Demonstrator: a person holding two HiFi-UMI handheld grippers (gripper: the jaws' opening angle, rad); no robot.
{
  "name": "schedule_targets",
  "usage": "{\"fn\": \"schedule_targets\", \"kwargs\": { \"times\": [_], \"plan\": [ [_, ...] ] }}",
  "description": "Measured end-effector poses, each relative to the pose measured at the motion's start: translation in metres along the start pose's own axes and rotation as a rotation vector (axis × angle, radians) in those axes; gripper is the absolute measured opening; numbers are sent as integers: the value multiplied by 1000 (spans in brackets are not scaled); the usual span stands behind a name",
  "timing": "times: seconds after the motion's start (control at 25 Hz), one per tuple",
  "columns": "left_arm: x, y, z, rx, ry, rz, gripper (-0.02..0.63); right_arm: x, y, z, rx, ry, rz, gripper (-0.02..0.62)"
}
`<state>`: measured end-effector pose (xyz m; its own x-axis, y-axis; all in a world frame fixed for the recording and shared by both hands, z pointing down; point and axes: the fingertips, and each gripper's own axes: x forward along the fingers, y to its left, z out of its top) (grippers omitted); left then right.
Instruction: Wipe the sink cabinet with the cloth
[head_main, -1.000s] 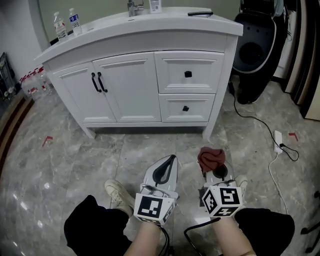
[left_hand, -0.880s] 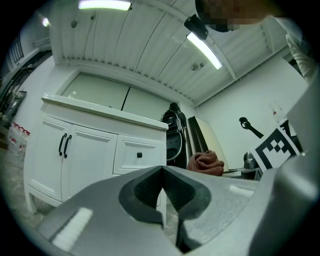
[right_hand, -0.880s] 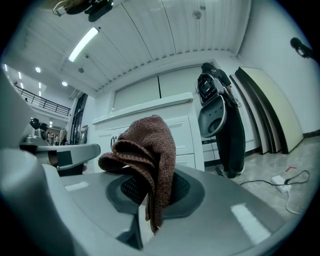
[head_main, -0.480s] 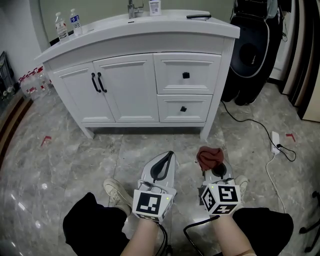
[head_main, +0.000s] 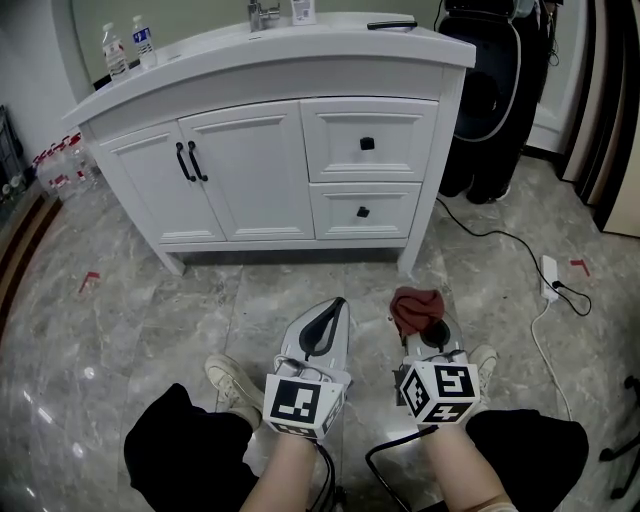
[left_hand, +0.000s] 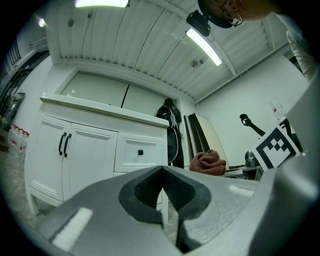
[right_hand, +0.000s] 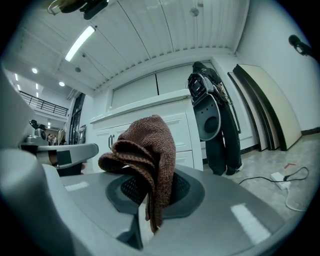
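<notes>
Below the white sink cabinet (head_main: 260, 170): grey marble floor (head_main: 130, 320), water bottles (head_main: 113, 50) on the cabinet's left countertop end. Right hand-held gripper (head_main: 418, 322) clenched on reddish-brown knit cloth (head_main: 415, 303), low before the cabinet's drawers, bunched, fold draping down across the jaws. Left hand-held gripper (head_main: 337, 305) closed, empty, pointing at the cabinet.

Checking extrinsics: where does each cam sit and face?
Head view: on head, steeply down at floor and sink cabinet; forearms, knees, left gripper, right gripper show.
Left gripper view: on left gripper, along its closed jaws toward sink cabinet.
Right gripper view: on right gripper, along jaws clamping the cloth.
Shared: all show sink cabinet and cloth.
</notes>
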<state>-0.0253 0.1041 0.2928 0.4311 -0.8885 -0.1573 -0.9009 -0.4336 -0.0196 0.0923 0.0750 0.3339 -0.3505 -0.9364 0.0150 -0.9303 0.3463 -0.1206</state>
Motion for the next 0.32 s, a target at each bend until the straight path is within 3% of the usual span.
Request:
{"fn": "schedule_targets", "kwargs": {
  "times": [0.32],
  "plan": [
    [-1, -5, 1, -7, 3, -9, 0, -3, 1, 1, -2, 6, 0, 77]
  ]
}}
